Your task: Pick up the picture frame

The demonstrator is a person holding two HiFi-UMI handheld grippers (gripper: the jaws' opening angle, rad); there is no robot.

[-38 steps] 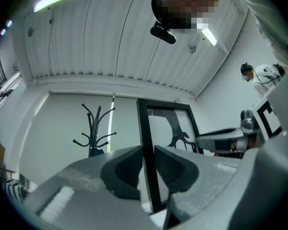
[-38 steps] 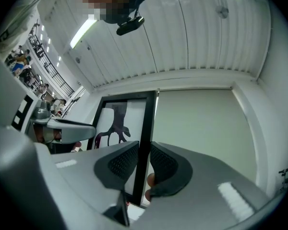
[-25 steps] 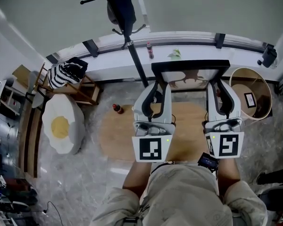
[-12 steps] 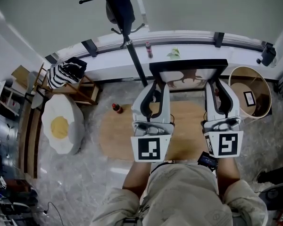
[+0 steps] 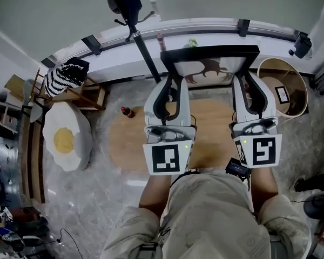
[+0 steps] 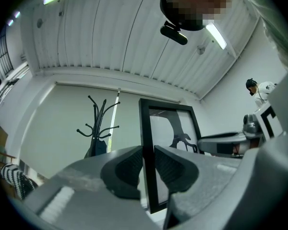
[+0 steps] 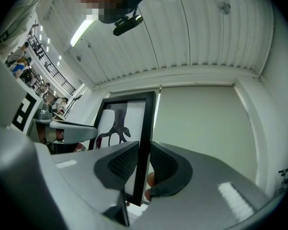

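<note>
The picture frame point(image 5: 209, 52) is black-edged, with a dark animal print on white, and hangs upright in the air between my two grippers. My left gripper point(image 5: 170, 86) is shut on its left side bar; in the left gripper view that bar point(image 6: 147, 128) runs straight down between the two pads, and the gripper point(image 6: 148, 166) pinches it. The right gripper point(image 5: 249, 88) is shut on the right side bar. In the right gripper view that bar point(image 7: 146, 123) passes between the ribbed pads of the gripper point(image 7: 142, 163). The frame's lower edge is hidden behind the grippers.
An oval wooden tabletop point(image 5: 210, 139) lies below the grippers. To the left are an egg-shaped cushion point(image 5: 65, 140), a small bottle point(image 5: 126, 112) and a striped cloth on a wooden stool point(image 5: 69, 75). A round basket point(image 5: 283, 90) stands at the right. A coat stand point(image 5: 130, 15) and a white ledge point(image 5: 124, 63) are behind.
The whole head view has shifted a little, so the floor objects sit further left and the frame's top bar higher in the picture. Both grippers still hold the frame the same way.
</note>
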